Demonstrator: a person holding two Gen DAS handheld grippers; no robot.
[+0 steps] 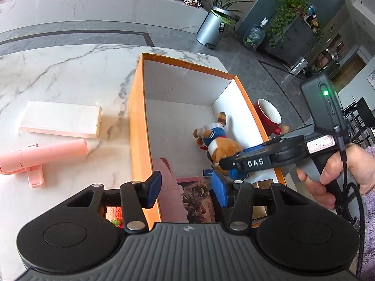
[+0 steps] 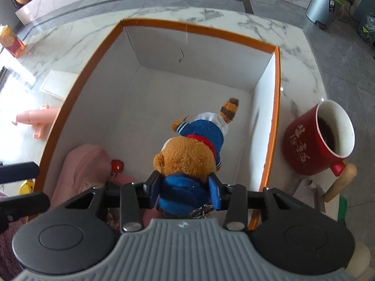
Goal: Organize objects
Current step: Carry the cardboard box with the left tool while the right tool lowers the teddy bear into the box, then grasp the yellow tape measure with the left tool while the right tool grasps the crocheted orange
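Observation:
An orange box (image 1: pixel 136 107) with white inside stands on the marble table; it also shows in the right wrist view (image 2: pixel 77 79). My right gripper (image 2: pixel 185 192) is shut on the blue hat of a brown plush toy (image 2: pixel 187 154) in a blue jacket, holding it inside the box. In the left wrist view the toy (image 1: pixel 218 142) hangs from the right gripper (image 1: pixel 225 166). My left gripper (image 1: pixel 186 190) is open and empty over the box's near end, above a pink cloth item (image 1: pixel 171 187) and a picture card (image 1: pixel 196 199).
A pink handheld device (image 1: pixel 35 161) and a flat pale box (image 1: pixel 63 121) lie left of the orange box. A red mug (image 2: pixel 318 138) stands right of it, by a wooden handle (image 2: pixel 342 182). A red carton (image 2: pixel 11 42) stands far left.

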